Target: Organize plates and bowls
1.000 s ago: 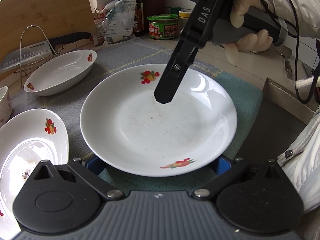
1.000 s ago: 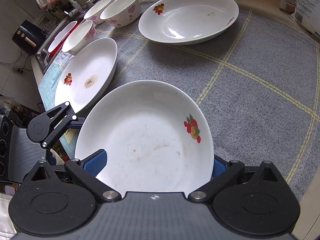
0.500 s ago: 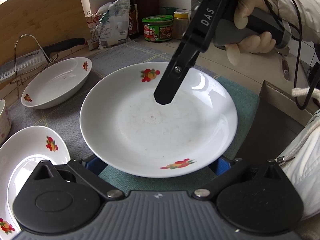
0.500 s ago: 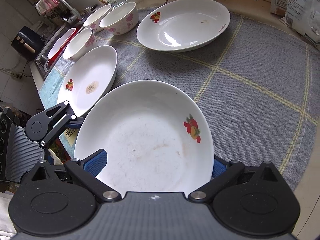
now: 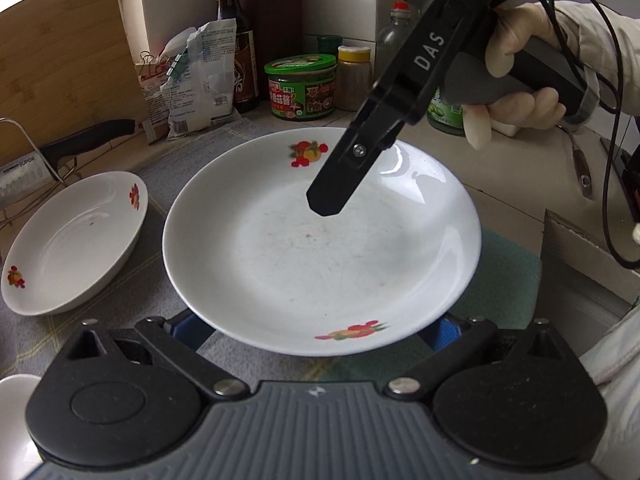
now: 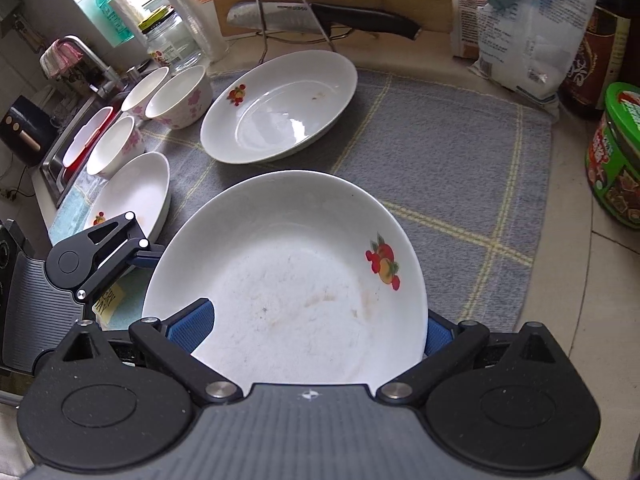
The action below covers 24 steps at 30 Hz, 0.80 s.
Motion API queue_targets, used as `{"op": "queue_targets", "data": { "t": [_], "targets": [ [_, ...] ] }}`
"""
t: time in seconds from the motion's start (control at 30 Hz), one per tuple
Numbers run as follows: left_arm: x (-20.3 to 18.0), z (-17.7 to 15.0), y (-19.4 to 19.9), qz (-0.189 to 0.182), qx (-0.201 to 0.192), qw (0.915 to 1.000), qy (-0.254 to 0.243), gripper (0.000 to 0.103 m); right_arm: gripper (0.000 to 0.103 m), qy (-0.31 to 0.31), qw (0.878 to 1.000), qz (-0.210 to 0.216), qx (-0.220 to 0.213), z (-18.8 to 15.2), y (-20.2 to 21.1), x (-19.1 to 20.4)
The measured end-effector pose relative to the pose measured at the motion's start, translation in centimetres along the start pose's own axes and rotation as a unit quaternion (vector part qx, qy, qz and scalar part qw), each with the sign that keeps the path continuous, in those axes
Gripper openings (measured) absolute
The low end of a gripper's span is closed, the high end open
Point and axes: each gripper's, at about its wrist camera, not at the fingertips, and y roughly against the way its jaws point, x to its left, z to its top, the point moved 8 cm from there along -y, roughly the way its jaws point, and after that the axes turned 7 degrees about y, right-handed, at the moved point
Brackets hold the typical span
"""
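White plate (image 6: 288,280) with fruit print, gripped in the right claw (image 6: 318,330) above the grey mat (image 6: 440,168).

The left claw (image 5: 316,330) spreads wide beneath the plate's rim, pads apart (contact unclear). A second plate (image 6: 280,104) lies on the mat further back, bowls (image 6: 180,96) beside it, a knife (image 6: 320,14) on its rack behind.

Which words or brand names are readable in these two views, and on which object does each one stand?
"DAS": on the arm of the right gripper, seen in the left wrist view.
"SUPOR": on the knife blade in the wire rack.
Green-lidded jar: Chinese characters on the label, too small to read surely.
White packet: fine print, too small to read.
Yellow note under the left gripper: handwriting, partly hidden, unreadable.
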Motion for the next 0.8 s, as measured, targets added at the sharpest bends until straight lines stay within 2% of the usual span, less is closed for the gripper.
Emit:
{"op": "queue_targets", "data": {
  "t": [0.43,0.8],
  "targets": [
    [0.7,3.2,-4.9,0.005,0.003,1.0,-0.002,0.102,0.103,-0.028,0.999,-0.031,-0.029,1.5,-0.5,-6.1],
    [1.5,4.0,-7.0,0.014,0.009,0.9997,0.017,0.102,0.103,-0.035,0.997,-0.049,-0.04,2.5,-1.6,-8.5]
  ]
}}
